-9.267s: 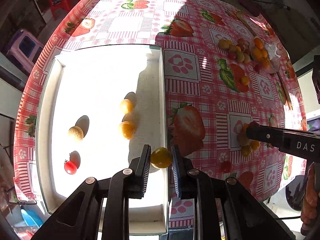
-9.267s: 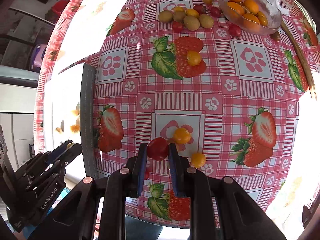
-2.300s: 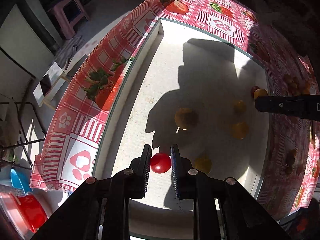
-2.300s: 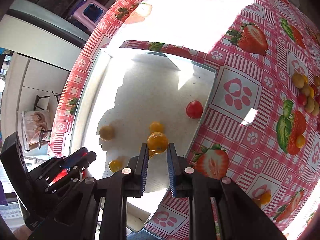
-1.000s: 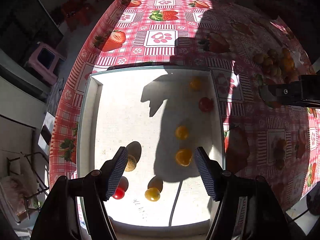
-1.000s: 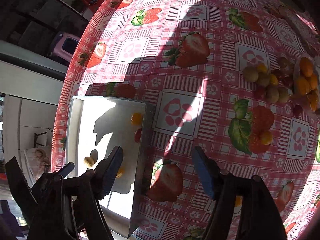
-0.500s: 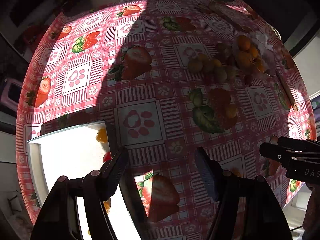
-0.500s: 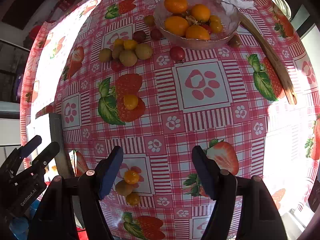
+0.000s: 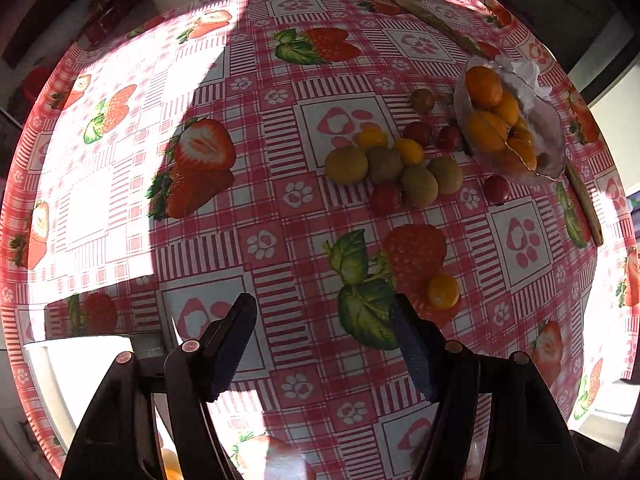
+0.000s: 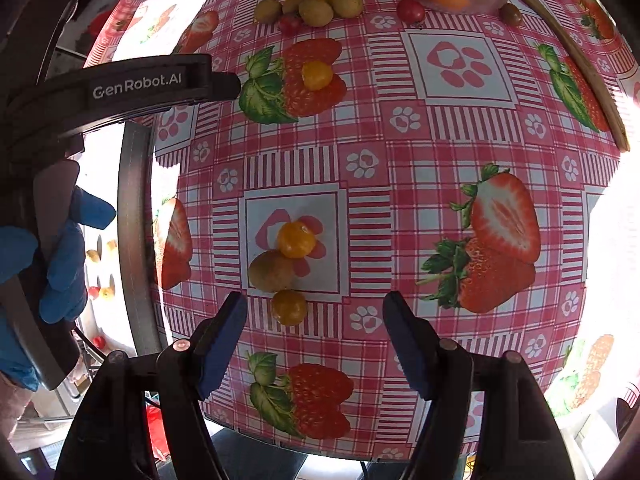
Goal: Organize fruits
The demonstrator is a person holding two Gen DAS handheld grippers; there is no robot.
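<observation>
Both tongs gape empty, and the right tongs (image 10: 314,320) hang nearest the three small fruits (image 10: 289,307) clustered on the table (image 10: 440,152) just ahead, slightly left of centre.

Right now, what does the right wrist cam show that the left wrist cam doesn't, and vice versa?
Right wrist only: three small fruits clustered just ahead of the open right gripper, the left gripper seen from the side, a blue-gloved hand, and fruit lying inside the white tray.

Left wrist only: the open left gripper from behind and the table's far sunlit side.

Both: the lone yellow fruit on a printed strawberry, the loose fruit pile and the glass bowl of oranges.
</observation>
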